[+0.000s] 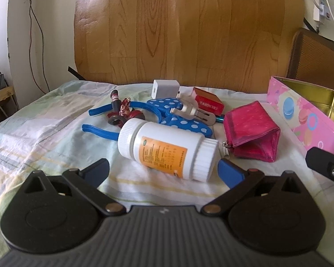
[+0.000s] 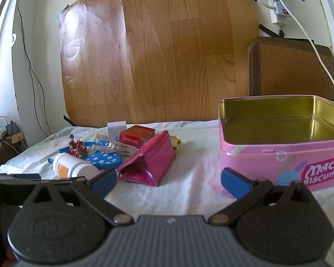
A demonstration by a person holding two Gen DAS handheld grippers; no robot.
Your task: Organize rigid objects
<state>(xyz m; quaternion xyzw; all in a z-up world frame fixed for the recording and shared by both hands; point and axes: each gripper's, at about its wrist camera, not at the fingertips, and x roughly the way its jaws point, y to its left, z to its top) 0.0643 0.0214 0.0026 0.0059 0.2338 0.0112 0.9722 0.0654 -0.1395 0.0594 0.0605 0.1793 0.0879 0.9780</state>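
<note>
A white pill bottle (image 1: 167, 150) with an orange label lies on its side on the bed sheet, just ahead of my open left gripper (image 1: 164, 172), whose blue fingers flank its near end without touching. Behind it lie a blue polka-dot eyewear piece (image 1: 184, 123), a small figurine (image 1: 124, 111), a white plug adapter (image 1: 189, 110), a white charger cube (image 1: 165, 89), a red box (image 1: 209, 103) and a magenta pouch (image 1: 251, 131). An open pink biscuit tin (image 2: 278, 153) stands to the right. My right gripper (image 2: 169, 179) is open over bare sheet between the pouch (image 2: 149, 164) and the tin.
A wood-grain panel (image 1: 178, 29) stands upright behind the bed. A brown woven cushion (image 2: 291, 66) leans behind the tin. Cables and a power strip (image 2: 278, 6) hang on the wall at the right. The sheet (image 1: 44, 122) at the left holds nothing.
</note>
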